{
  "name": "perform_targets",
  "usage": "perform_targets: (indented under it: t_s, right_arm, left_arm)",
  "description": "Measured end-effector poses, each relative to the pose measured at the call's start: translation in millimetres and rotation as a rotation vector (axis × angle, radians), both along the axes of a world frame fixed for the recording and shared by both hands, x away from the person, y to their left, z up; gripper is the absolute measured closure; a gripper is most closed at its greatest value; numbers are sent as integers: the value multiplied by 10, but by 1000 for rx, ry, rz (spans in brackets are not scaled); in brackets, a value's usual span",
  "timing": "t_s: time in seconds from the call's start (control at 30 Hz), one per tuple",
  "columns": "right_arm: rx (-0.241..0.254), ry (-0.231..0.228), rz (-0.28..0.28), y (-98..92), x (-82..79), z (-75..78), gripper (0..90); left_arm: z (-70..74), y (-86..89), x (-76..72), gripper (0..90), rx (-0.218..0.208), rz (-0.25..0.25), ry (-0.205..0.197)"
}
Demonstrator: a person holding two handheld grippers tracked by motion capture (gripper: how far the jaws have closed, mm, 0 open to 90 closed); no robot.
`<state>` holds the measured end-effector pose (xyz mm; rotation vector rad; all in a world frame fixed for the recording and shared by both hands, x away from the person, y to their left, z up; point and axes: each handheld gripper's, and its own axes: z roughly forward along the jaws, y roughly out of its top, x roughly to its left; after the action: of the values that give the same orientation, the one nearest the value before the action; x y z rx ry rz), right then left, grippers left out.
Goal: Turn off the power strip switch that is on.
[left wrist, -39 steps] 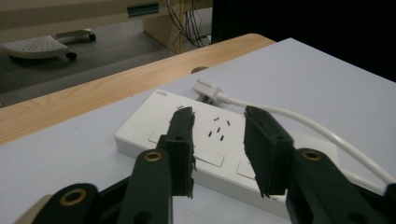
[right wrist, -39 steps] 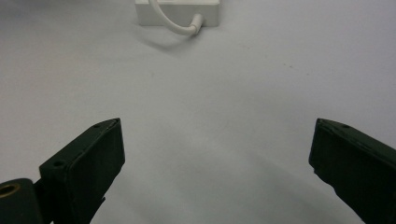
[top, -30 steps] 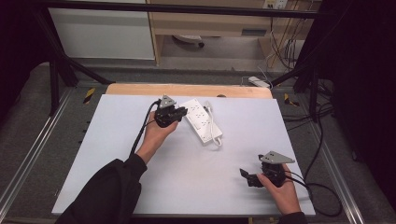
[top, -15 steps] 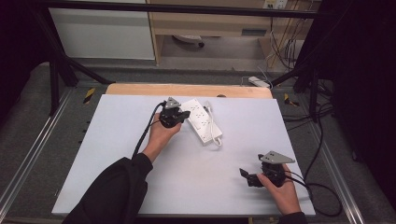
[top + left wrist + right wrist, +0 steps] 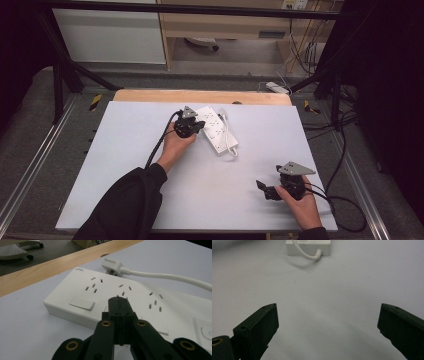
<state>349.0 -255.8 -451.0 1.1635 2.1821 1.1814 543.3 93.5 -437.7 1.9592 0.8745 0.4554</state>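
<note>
A white power strip [image 5: 218, 131] lies on the white table, slanting from the back centre toward the middle, its white cord [image 5: 230, 135] running along its right side. My left gripper [image 5: 199, 126] is shut, its tips over the strip's left end. In the left gripper view the closed jaws hover just above the strip [image 5: 105, 290], between the rocker switches [image 5: 82, 303] and the socket holes; the white plug [image 5: 113, 265] lies behind. My right gripper [image 5: 261, 187] rests near the front right, open and empty. The right gripper view shows the strip's end [image 5: 308, 247] far ahead.
A wooden strip [image 5: 200, 96] borders the table's back edge. Black cables [image 5: 345, 210] trail off the right side. Beyond the table stand a white cabinet [image 5: 110, 35] and a wooden shelf unit [image 5: 225, 22]. A metal frame rail [image 5: 30, 170] runs along the left.
My left gripper has crept slightly right and toward the back, over the power strip's left end. The right gripper has stayed put.
</note>
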Motion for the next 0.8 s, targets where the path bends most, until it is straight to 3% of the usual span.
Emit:
perform_targets:
  t_s: [0.27, 0.53, 0.8]
  right_arm:
    - [-5, 1, 5, 2, 9, -4, 38]
    - [-5, -2, 7, 0, 10, -4, 38]
    - [-8, -1, 10, 2, 12, -7, 38]
  left_arm:
    - [-4, -52, 74, 900, 4, -1, 3]
    - [-40, -95, 104, 900, 38, 2, 1]
    - [-57, -82, 114, 900, 35, -2, -4]
